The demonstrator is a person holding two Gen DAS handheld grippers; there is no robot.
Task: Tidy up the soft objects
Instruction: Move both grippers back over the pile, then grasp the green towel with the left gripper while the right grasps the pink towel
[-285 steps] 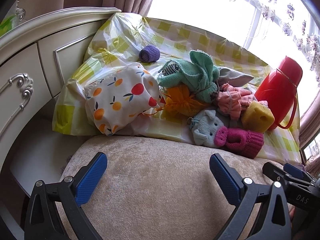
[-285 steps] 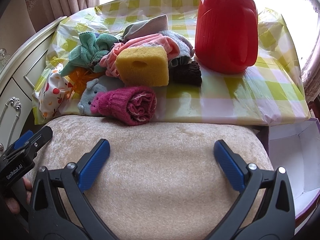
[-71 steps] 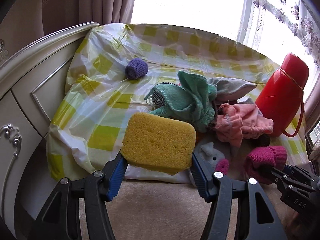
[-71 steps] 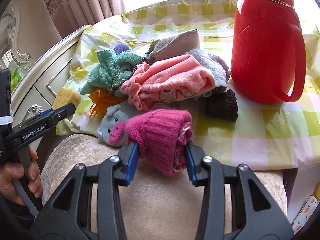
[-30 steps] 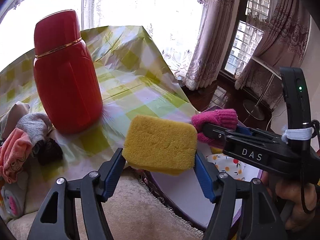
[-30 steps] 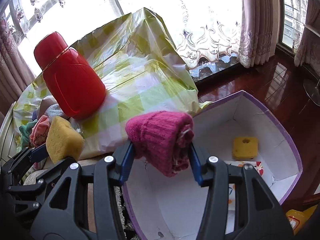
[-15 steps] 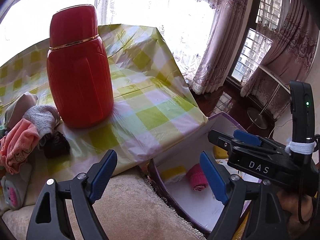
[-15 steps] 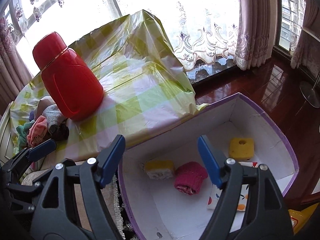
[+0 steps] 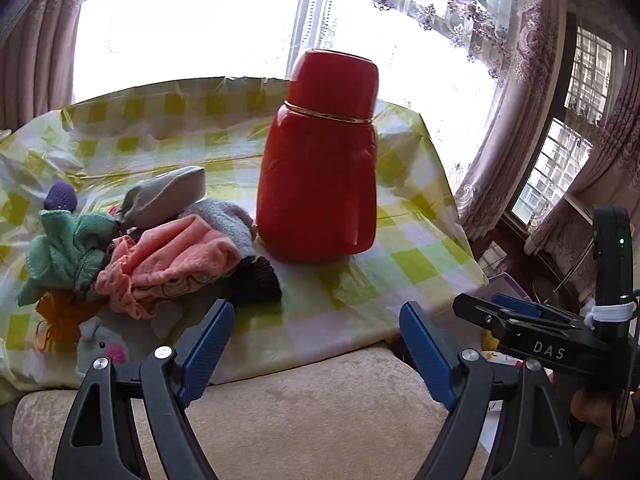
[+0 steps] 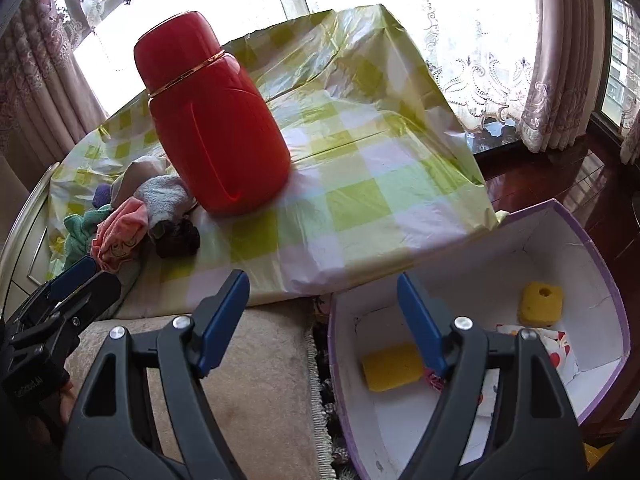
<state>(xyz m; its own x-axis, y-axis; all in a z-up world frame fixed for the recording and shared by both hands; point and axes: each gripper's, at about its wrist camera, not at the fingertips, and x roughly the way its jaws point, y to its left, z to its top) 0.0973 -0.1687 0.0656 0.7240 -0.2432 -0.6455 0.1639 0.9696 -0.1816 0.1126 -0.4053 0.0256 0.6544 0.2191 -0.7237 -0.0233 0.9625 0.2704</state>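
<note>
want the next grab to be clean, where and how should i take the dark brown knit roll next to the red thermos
Grip the dark brown knit roll across its short, rounded body, coming from above and the sofa side with the open left gripper. That side is bare; the pink cloth crowds its left and the red thermos stands close behind, so avoid those sides.

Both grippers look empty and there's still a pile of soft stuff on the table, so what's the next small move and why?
Probably swing the left gripper toward the pile and set its open jaws around the pink cloth, which lies on top and nearest. The jaws of both grippers have just been opening and hold nothing; the flat yellow sponge already lies in the purple box, so more soft items remain to collect.
</note>
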